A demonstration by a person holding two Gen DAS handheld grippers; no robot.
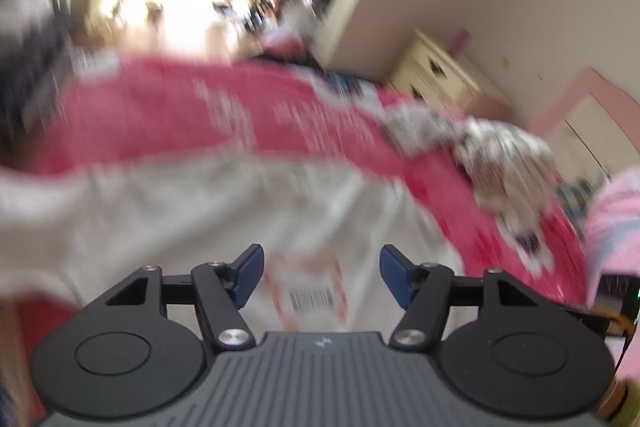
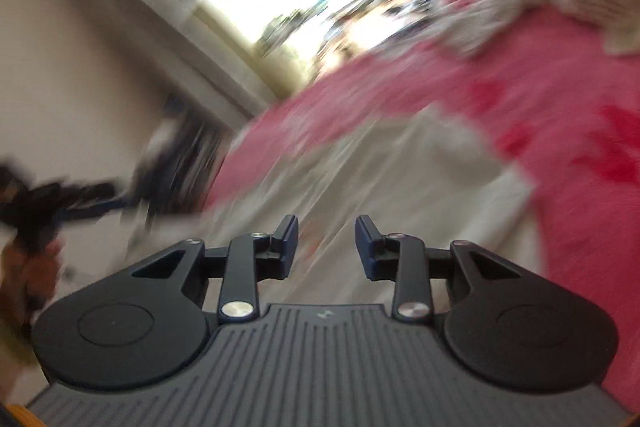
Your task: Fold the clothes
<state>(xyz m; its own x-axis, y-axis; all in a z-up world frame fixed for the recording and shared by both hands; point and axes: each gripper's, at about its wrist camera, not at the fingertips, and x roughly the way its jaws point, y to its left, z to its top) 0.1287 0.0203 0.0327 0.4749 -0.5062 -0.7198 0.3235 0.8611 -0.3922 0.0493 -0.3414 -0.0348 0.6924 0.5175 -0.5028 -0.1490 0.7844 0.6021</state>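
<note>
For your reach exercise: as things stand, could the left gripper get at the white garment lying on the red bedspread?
Probably yes. The left gripper is open and empty, pointing down at the white garment on the red bedspread, with nothing visible between them, though blur hides detail.

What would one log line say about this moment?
left claw: open, empty | right claw: open, empty | white garment: lying on red bedspread | patterned clothes: farther back | views: blurred

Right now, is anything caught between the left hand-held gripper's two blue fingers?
No. The left hand-held gripper stands open and empty in the left wrist view; the white garment lies beyond it.
</note>
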